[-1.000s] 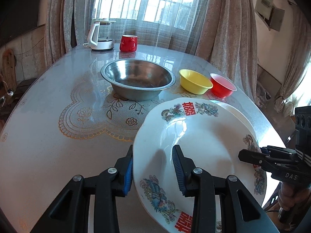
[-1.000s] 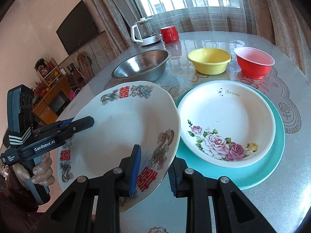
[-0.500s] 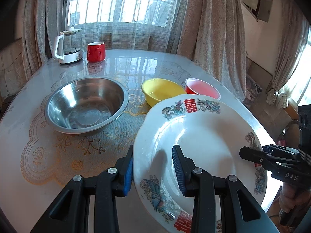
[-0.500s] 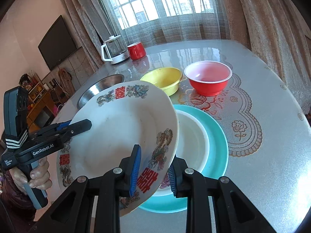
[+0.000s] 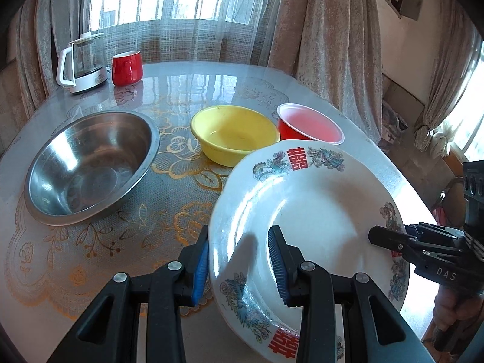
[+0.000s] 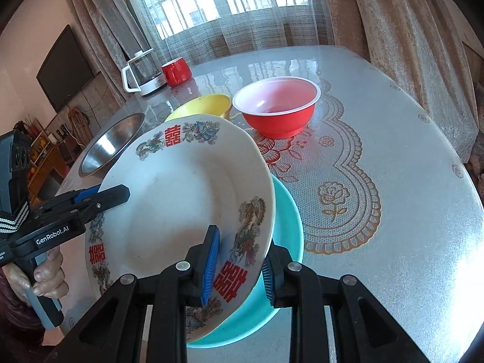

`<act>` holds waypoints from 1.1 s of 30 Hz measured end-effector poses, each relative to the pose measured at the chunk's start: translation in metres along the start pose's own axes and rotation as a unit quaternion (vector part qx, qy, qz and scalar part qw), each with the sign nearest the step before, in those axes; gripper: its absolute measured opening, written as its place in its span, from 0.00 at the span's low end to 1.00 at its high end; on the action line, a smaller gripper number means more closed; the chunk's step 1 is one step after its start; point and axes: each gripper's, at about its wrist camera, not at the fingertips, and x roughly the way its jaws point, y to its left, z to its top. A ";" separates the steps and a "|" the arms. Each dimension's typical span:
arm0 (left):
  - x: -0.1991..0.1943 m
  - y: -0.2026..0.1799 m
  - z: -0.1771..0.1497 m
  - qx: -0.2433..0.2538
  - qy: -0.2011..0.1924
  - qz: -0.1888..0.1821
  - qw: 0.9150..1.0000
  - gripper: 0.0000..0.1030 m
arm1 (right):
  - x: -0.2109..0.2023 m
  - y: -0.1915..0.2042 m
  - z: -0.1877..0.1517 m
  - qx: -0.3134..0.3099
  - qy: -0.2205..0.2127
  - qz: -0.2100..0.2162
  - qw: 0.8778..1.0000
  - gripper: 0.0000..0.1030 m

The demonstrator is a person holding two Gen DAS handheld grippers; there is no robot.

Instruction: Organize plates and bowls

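Note:
A large white plate with red characters and dragon patterns [image 5: 317,211] [image 6: 181,199] is held in the air by both grippers. My left gripper [image 5: 240,267] is shut on its left rim. My right gripper [image 6: 239,267] is shut on its right rim; it shows from the side in the left wrist view [image 5: 393,242]. The plate hangs over a teal plate [image 6: 287,220] on the table and hides what lies on it. A steel bowl [image 5: 87,163], a yellow bowl [image 5: 233,133] and a red bowl [image 6: 275,106] stand behind.
A glass kettle [image 5: 83,60] and a red mug [image 5: 127,68] stand at the far edge of the round table [image 6: 393,151] by the curtained window. The table edge drops off on the right. A TV [image 6: 66,69] hangs on the left wall.
Both grippers carried the plate to the right, over the teal plate and the flowered plate on it, which is now hidden. Both grips are unchanged.

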 end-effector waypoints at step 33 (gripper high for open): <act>-0.009 -0.013 -0.004 0.008 -0.021 0.034 0.999 0.37 | 0.008 -0.009 -0.003 0.029 -0.001 -0.016 0.999 0.28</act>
